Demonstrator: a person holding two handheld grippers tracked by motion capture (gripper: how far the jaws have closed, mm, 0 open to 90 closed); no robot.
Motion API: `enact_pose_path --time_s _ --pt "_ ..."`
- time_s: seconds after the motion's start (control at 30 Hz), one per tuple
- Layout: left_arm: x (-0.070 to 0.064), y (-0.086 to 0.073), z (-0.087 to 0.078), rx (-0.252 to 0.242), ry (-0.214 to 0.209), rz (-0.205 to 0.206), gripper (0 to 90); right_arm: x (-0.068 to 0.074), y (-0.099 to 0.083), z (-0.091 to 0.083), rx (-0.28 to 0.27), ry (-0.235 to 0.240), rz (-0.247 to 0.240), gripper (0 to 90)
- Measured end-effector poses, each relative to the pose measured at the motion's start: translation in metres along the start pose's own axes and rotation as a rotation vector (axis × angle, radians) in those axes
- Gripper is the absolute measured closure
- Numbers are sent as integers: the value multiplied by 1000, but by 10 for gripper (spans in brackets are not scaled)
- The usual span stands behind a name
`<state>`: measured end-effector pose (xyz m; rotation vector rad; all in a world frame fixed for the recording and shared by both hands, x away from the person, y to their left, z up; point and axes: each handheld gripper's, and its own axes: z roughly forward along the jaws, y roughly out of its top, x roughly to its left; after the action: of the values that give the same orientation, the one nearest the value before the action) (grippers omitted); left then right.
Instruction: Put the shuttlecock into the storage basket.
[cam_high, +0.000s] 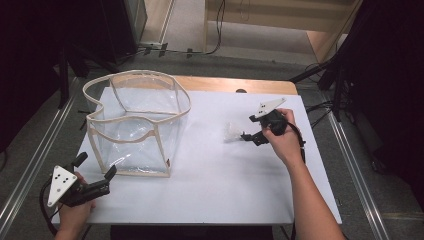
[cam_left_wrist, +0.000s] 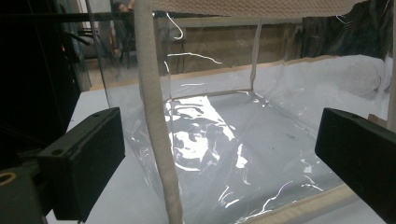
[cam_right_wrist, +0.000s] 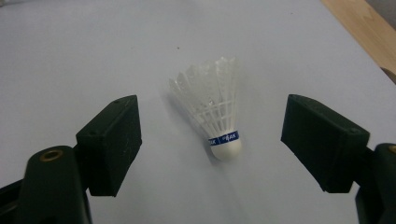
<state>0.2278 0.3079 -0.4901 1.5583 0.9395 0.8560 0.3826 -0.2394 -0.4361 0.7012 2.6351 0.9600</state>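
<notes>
A white shuttlecock (cam_high: 232, 132) with a blue band lies on its side on the white table, right of centre. My right gripper (cam_high: 248, 128) is open just to its right. In the right gripper view the shuttlecock (cam_right_wrist: 219, 114) lies between the wide-apart jaws of that gripper (cam_right_wrist: 210, 140), touching neither. A clear plastic bag (cam_high: 135, 125) with beige trim stands open at the left. My left gripper (cam_high: 96, 166) is open near the bag's front left corner. The left gripper view has the bag's beige corner seam (cam_left_wrist: 156, 140) between the jaws of the left gripper (cam_left_wrist: 219, 158), close in front.
The white table sheet (cam_high: 215, 175) has bare room at the middle and front. A wooden edge (cam_high: 235, 84) runs along the back. Dark stands (cam_high: 340, 75) and cables sit on the floor behind and beside the table.
</notes>
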Motion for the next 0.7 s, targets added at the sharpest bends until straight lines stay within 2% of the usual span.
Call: enact_pose_path --time_s 0.2,0.4,0.7 --pt "0 0 0 0 -1 -1 23 -5 7 11 51 33 -11 207" --pt "0 0 0 -1 -1 0 23 -11 8 24 122 43 -24 240" --pt "0 0 0 -4 -2 -3 23 -15 5 36 178 43 -20 308"
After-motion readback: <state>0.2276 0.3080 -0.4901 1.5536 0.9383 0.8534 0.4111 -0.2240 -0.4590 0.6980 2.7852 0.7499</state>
